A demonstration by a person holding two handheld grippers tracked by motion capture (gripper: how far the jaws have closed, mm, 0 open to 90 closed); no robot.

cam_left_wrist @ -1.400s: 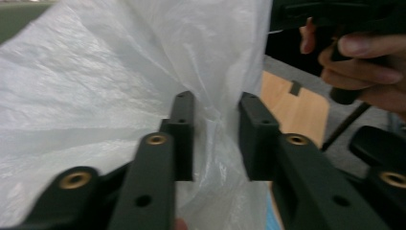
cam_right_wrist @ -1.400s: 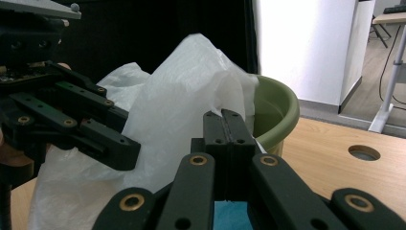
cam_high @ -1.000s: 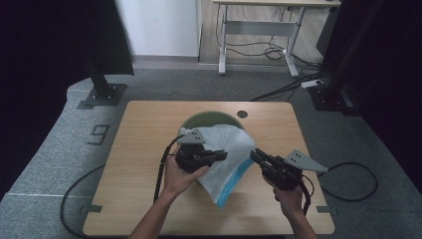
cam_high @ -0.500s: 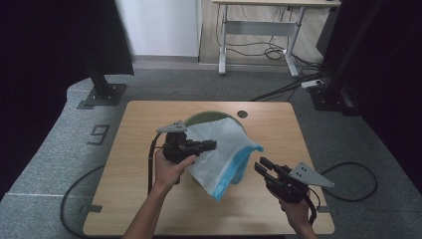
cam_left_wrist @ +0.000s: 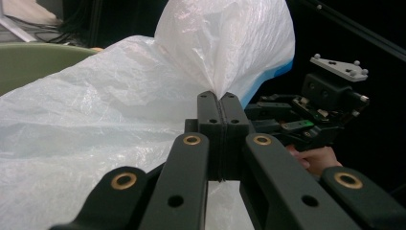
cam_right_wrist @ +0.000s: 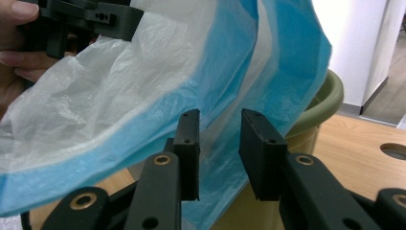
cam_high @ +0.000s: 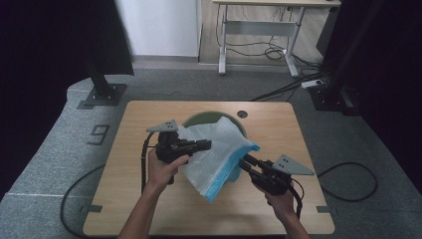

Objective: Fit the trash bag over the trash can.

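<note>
1. The thin, crinkled white plastic bag with a blue band [cam_high: 219,149] looks translucent, faintly glossy.
2. The round olive-green plastic bin [cam_right_wrist: 330,91] is smooth and matt.
3. The pale wooden table [cam_high: 149,209] shows fine grain (satin finish).

A mirrored "9" [cam_high: 100,134] on the grey floor mat [cam_high: 74,149] left of the table

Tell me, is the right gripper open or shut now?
Open. The right gripper shows a clear gap between its jaws, with the bag's blue edge just beyond, not pinched.
</note>
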